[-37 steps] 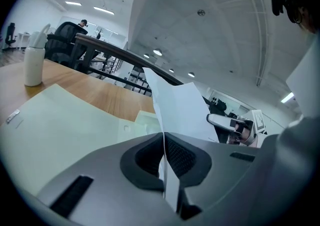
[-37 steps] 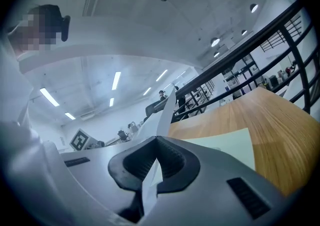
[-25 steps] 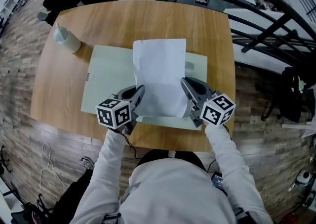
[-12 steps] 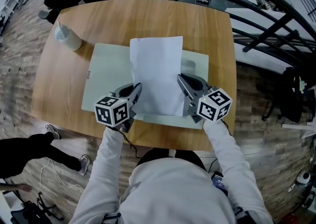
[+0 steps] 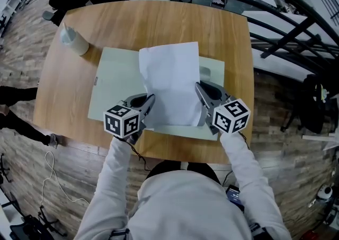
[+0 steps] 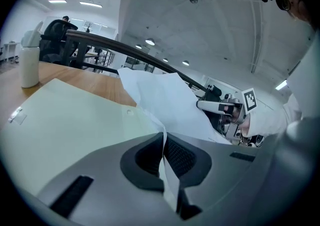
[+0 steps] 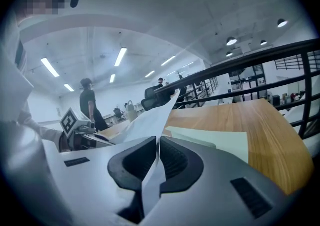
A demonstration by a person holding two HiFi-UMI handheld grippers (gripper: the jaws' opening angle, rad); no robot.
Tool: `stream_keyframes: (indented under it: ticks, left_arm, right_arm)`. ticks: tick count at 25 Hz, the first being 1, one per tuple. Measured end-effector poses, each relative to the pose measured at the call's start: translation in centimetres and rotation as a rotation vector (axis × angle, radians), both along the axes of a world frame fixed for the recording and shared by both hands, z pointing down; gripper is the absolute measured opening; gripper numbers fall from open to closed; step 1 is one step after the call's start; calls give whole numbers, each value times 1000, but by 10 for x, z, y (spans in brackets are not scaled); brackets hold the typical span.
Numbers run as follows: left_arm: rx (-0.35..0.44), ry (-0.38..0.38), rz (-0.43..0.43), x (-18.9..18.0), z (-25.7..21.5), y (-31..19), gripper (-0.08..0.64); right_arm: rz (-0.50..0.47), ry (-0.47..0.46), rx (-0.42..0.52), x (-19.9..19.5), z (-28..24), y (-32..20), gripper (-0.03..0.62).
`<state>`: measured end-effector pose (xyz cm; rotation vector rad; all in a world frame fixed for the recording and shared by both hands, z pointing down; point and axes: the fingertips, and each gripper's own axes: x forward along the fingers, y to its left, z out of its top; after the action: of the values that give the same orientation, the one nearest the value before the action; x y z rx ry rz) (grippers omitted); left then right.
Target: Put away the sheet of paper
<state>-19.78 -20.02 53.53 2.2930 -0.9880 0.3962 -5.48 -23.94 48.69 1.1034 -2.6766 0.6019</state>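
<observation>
The counter point(image 5: 159, 21) is smooth, light wood with visible grain. The mat point(image 5: 114, 85) on it is pale green and matt. The sheet of paper point(image 5: 169, 74) is thin, white, matt and slightly rumpled. The left gripper point(image 6: 163, 142) and right gripper point(image 7: 158, 145) are matt grey plastic with black, finely ribbed pads point(image 6: 181, 156). At 10 o'clock on the counter stands a whitish plastic bottle point(image 5: 71, 40).

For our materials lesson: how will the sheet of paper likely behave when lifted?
Probably floppy: pinched by the left tool and right tool, the sheet of paper bends between them. Likely light; its thin edge may tear.
</observation>
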Motion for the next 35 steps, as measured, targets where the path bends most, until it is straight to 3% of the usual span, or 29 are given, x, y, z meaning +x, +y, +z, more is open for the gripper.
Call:
stream_keyframes:
  ticks: [7, 12, 18, 26, 35]
  left_arm:
    - [-4, -81, 90, 0, 11, 7, 17]
    - [-47, -69, 140, 4, 19, 16, 17]
    - [-74, -56, 155, 7, 23, 16, 17]
    - [-100, -46, 138, 8, 27, 15, 17]
    - [-127, -27, 125, 9, 33, 14, 17]
  right_arm:
    - [75, -5, 19, 15, -7, -8, 44]
    - [86, 16, 53, 20, -13, -17, 44]
    - [35, 110, 65, -2, -7, -28, 44]
    - [45, 255, -17, -25, 20, -66, 44]
    - [76, 332, -112, -43, 55, -84, 44]
